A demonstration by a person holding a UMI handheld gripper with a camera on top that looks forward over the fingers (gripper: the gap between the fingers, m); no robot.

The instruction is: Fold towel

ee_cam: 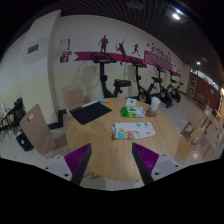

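gripper view looks out over a round light wooden tabletop [105, 150] with the two fingers [112, 160] spread wide apart, purple pads facing inward, left pad [79, 159] and right pad [146, 158]. nothing is between them, nothing touched, they just hang above the near part of the wood.

the only towel-looking thing is a folded white cloth with coloured print [133, 130], lying flat on the tabletop ahead of the fingers and a bit toward the right one, well apart from both pads. can't say for sure it's a towel, too small to tell. just beyond it sits a green and white packet [131, 112], and past that a white jug-like container [155, 104] near the far right edge. a dark flat rectangular mat [89, 112] lies on the far left part of the tabletop.

bare wood runs between the fingers and the cloth, so that stretch is open. the near edge curves around just below the pads. light wooden chairs sit at the sides, one at the left [42, 130] and one at the right [205, 135]. behind the tabletop there's a row of exercise bikes [135, 82] against a white wall with red athlete figures [105, 45].
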